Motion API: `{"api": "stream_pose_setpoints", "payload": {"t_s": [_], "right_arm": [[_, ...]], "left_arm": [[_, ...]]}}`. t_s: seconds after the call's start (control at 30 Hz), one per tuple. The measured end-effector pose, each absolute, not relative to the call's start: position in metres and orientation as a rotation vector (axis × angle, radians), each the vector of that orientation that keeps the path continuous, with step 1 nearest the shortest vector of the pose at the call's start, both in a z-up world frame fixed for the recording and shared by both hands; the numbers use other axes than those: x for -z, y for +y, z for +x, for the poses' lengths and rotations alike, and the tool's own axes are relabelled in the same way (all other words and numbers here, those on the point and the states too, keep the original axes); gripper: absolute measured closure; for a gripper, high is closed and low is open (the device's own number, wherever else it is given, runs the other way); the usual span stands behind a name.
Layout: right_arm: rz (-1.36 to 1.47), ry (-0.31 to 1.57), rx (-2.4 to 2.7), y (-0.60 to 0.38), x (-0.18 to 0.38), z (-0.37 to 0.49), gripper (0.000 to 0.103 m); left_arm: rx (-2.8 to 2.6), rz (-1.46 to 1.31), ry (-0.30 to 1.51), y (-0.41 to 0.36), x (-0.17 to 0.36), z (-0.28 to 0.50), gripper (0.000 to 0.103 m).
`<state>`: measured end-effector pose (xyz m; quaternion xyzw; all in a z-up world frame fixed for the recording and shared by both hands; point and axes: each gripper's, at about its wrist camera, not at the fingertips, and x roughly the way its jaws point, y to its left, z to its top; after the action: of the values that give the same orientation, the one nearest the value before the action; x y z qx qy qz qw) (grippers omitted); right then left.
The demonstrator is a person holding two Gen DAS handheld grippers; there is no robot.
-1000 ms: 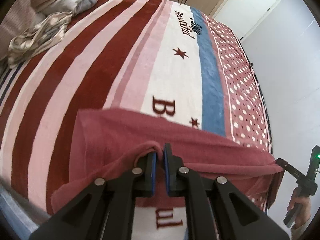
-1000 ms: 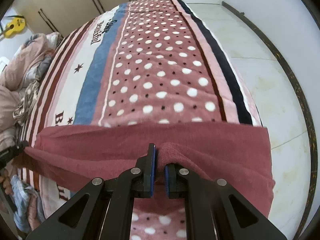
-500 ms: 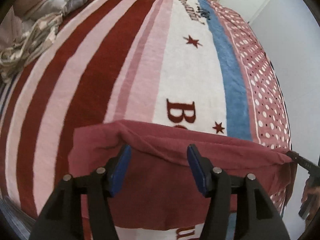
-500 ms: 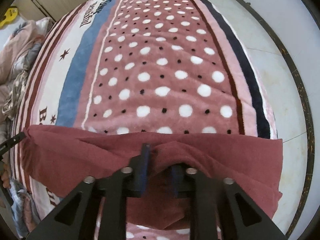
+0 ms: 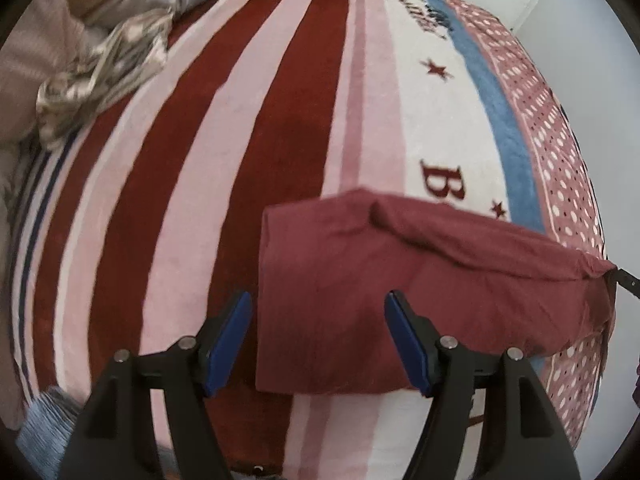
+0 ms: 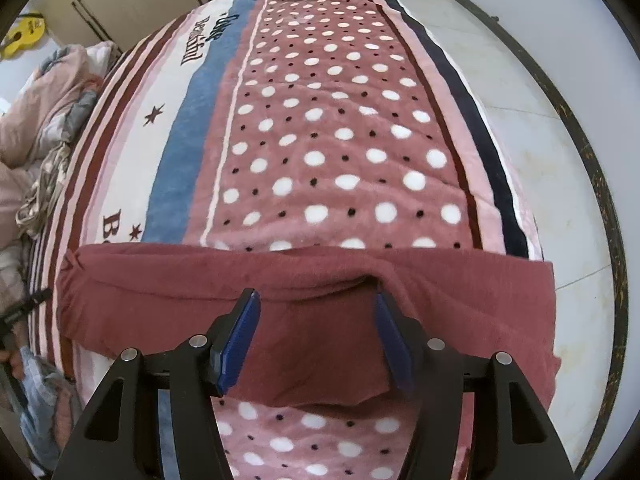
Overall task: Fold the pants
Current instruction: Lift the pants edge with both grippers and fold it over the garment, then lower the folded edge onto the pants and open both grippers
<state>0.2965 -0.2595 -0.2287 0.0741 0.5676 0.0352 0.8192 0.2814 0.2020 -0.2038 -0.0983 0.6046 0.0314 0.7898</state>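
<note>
The dark red pants [image 5: 400,292] lie folded in a long band across the near end of the bed. They also show in the right wrist view [image 6: 304,280]. My left gripper [image 5: 318,320] is open and empty, its blue pads above the pants' left end. My right gripper [image 6: 316,320] is open and empty over the right part of the pants, one pad close under a raised fold. The tip of the right gripper shows at the pants' far right end in the left wrist view [image 5: 624,280].
The bed is covered by a striped, starred and dotted blanket [image 5: 240,160], also in the right wrist view [image 6: 340,140]. Crumpled bedding and clothes [image 5: 100,60] lie at the left. Tiled floor [image 6: 540,140] lies past the bed's right edge. A yellow guitar [image 6: 22,34] hangs at the far left.
Both grippers opened and let go of the pants' folded edge, which dropped onto the bed. Both have drawn back a little; the left view shifted left.
</note>
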Motion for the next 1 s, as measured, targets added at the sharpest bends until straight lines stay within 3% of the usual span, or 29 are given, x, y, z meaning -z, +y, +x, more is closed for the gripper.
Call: {"api": "stream_pose_setpoints", "payload": {"t_s": [0.17, 0.23, 0.27, 0.3, 0.47, 0.53, 0.63, 1.0], "right_arm": [[0.181, 1.241, -0.115, -0.245, 0.243, 0.292, 0.049], [0.230, 1.244, -0.178, -0.236, 0.247, 0.291, 0.068], [0.241, 1.245, -0.213, -0.229, 0.249, 0.291, 0.087], [0.238, 1.260, -0.248, -0.220, 0.252, 0.291, 0.090], [0.211, 1.273, -0.354, -0.189, 0.264, 0.294, 0.091], [0.185, 1.259, -0.363, -0.181, 0.271, 0.298, 0.091], [0.215, 1.272, -0.374, -0.179, 0.288, 0.308, 0.091], [0.224, 1.186, -0.343, -0.177, 0.296, 0.345, 0.094]], "left_arm": [[-0.059, -0.262, 1.320, 0.195, 0.218, 0.272, 0.038], [-0.031, -0.260, 1.286, 0.185, 0.212, 0.272, 0.038], [-0.013, -0.256, 1.270, 0.180, 0.208, 0.273, 0.038], [0.006, -0.253, 1.258, 0.174, 0.205, 0.275, 0.038], [0.119, -0.300, 1.276, 0.142, 0.208, 0.292, 0.042], [0.155, -0.293, 1.294, 0.131, 0.216, 0.301, 0.058], [0.189, -0.302, 1.328, 0.118, 0.233, 0.314, 0.067], [0.175, -0.248, 1.266, 0.102, 0.244, 0.350, 0.068]]}}
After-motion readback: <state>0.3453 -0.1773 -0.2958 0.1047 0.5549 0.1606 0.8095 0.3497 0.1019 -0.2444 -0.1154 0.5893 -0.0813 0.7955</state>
